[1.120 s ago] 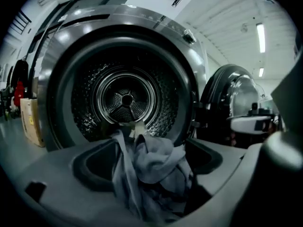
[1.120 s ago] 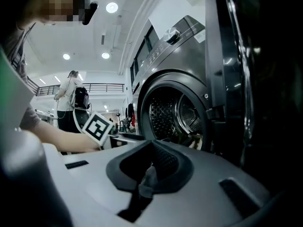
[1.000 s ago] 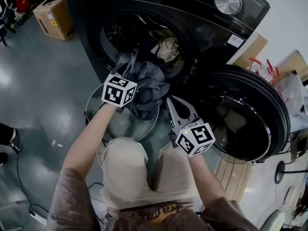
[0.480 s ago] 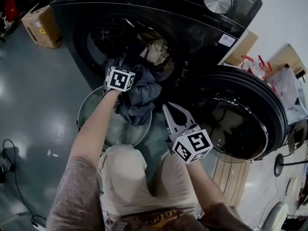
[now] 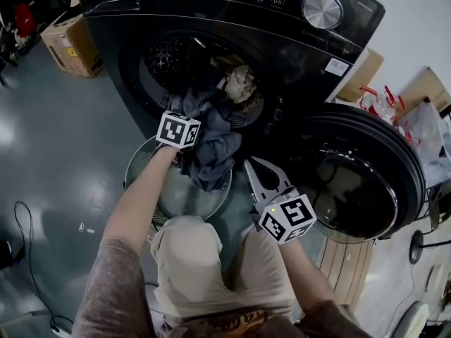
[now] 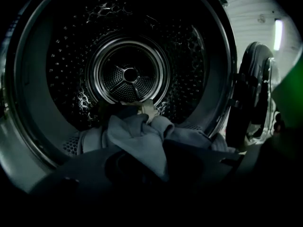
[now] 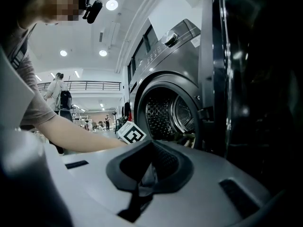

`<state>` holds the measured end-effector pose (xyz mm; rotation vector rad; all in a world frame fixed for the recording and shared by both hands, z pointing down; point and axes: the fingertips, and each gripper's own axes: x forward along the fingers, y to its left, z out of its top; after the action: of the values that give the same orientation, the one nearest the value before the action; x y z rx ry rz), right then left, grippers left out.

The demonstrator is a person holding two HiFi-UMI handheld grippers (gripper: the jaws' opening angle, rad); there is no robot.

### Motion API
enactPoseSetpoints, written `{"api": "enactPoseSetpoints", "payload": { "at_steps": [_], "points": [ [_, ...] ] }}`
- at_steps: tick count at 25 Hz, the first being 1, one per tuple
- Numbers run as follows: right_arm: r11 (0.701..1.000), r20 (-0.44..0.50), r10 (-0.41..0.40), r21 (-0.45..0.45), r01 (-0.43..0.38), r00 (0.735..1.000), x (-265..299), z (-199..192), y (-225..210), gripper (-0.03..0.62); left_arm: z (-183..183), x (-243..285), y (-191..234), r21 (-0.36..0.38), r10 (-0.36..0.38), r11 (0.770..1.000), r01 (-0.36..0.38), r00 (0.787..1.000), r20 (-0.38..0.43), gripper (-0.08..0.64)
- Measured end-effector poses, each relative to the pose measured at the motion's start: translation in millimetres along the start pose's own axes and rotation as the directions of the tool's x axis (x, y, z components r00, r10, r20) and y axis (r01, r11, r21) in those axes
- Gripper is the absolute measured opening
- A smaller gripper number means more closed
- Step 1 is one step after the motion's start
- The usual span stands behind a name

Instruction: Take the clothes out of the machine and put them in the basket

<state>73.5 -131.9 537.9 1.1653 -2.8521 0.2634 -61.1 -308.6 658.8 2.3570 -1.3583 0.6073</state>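
Observation:
A dark grey garment [image 5: 218,136] spills from the black washing machine's drum mouth [image 5: 204,55] and hangs over the round mesh basket [image 5: 141,174] on the floor. My left gripper [image 5: 192,120] is sunk into that garment at the drum's lip. Its jaws have just been closing and are shut on a fold of the grey garment [image 6: 137,136], with the left gripper [image 6: 142,171] dark beneath the cloth. A beige garment [image 5: 239,83] lies further inside the drum, and this beige garment [image 6: 147,109] peeks out behind the grey one. My right gripper [image 5: 252,166] hovers shut and empty by the door hinge; the right gripper [image 7: 151,148] faces the drum.
The machine's round door [image 5: 352,174] stands wide open to the right. The bare perforated drum [image 6: 128,74] shows behind the clothes. A cardboard box [image 5: 70,37] sits on the floor at the far left. A cable [image 5: 28,259] runs along the floor at the lower left.
My left gripper has sunk forward into the grey garment at the drum's mouth. The right gripper has kept its place.

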Motion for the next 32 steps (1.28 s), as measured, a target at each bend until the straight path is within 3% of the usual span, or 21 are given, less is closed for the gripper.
{"api": "enactPoseSetpoints", "payload": {
  "at_steps": [13,19,21,25,28,32],
  "points": [
    [1.0,0.008,0.025,0.014,-0.025,1.0,-0.3,2.5,-4.3,-0.003,-52.5,-148.8,-76.1,-0.009,-0.145,0.989,0.145,0.989,0.014,0.06],
    [0.999,0.003,0.048,0.023,-0.048,0.999,4.1,-1.9,3.0,-0.003,-95.7,-181.0,-90.2,0.0,-0.141,0.99,0.142,0.986,-0.086,0.04],
    [0.998,0.002,0.052,0.022,-0.052,0.999,4.1,-2.5,5.4,-0.003,-104.4,-180.3,-82.8,0.005,-0.098,0.995,0.099,0.99,-0.1,0.105],
    [0.999,0.001,0.043,0.02,-0.043,0.999,1.1,-3.0,3.6,-0.003,-95.2,-173.7,-64.5,-0.026,-0.028,0.999,0.027,0.998,-0.054,0.256],
    [0.999,0.0,0.029,0.022,-0.029,1.0,-1.5,-3.4,-0.6,-0.003,-82.6,-160.9,-58.5,0.012,-0.002,1.0,0.003,0.999,-0.054,0.262],
    [1.0,0.0,0.011,0.022,-0.011,1.0,-5.0,-4.3,-4.6,-0.003,-45.7,-132.9,-44.5,0.011,0.052,0.999,-0.052,0.997,0.052,0.328]
  ]
}}
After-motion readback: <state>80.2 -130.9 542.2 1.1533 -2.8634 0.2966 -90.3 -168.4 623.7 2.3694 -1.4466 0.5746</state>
